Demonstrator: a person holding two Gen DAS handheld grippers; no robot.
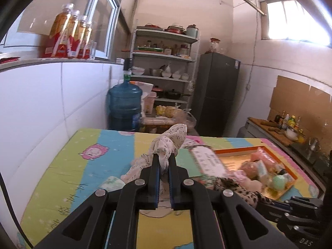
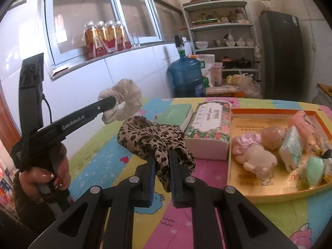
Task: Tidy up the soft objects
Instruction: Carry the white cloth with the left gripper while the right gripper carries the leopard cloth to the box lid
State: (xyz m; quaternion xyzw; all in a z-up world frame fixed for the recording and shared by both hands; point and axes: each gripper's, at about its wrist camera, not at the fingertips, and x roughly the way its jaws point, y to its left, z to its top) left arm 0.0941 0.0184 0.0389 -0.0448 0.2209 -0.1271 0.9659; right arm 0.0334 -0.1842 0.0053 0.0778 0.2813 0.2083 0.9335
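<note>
The left gripper (image 1: 164, 161) pinches a cream floral fabric scrunchie (image 1: 168, 143), lifted above the colourful cartoon-patterned bench (image 1: 68, 166). The right gripper (image 2: 161, 157) clamps a leopard-print fabric scrunchie (image 2: 149, 137), whose lower folds hide behind the fingers. The orange-rimmed cardboard tray (image 2: 238, 182) of soft toys is cut off at right.

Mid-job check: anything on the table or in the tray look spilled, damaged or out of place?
Nothing spilled or damaged. The left tool holds the white floral scrunchie aloft, the right tool the leopard scrunchie. The tray is a loose jumble of soft items.
</note>
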